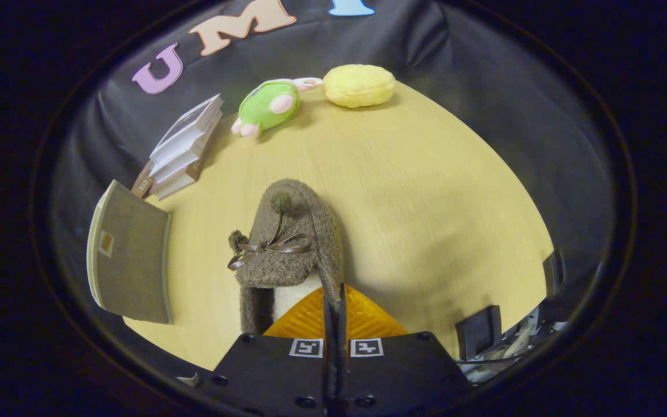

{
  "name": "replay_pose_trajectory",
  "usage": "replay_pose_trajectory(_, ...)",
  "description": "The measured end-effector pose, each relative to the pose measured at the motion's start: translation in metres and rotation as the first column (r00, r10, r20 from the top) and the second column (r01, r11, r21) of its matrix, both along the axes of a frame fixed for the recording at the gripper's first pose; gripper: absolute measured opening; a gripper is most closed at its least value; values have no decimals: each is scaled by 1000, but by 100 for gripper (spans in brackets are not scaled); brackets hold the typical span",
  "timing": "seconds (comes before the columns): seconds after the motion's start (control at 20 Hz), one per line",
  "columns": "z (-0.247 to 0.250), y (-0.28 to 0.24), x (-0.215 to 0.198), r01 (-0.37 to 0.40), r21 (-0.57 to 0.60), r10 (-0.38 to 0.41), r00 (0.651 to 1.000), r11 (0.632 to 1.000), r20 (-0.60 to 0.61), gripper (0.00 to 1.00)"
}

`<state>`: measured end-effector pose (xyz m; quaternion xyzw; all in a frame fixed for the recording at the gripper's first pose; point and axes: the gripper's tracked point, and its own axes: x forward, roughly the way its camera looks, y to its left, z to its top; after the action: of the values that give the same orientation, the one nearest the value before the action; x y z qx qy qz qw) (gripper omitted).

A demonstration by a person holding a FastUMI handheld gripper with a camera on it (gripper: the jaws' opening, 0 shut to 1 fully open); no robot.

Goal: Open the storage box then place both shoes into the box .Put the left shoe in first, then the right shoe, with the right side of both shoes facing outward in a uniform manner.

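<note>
A brown fuzzy slipper [290, 237] with a ribbon bow and pom-poms hangs toe-forward just ahead of my fingers, over the wooden table [426, 191]. My gripper [334, 298] is shut on the right side wall of the slipper's opening, with the jaws almost touching. The slipper's pale lining shows to the left of the fingers. Low to the right of the gripper is a clear plastic container with dark clips [479, 331], probably the storage box; I see only its edge.
A grey-brown flat book or lid [131, 258] lies to the left of the slipper. Beyond it is a stack of books [186, 147]. At the table's far edge lie a green plush toy [268, 105] and a yellow cushion-like toy [359, 85].
</note>
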<state>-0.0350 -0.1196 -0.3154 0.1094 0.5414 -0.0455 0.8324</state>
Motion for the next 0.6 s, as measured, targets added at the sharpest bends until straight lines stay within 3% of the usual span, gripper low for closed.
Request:
replay_pose_trajectory(0.25,32,30,8,24,47,-26,998,999,49,3)
replay_pose_trajectory(0.6,89,116,29,-45,128,28,992,991,126,3)
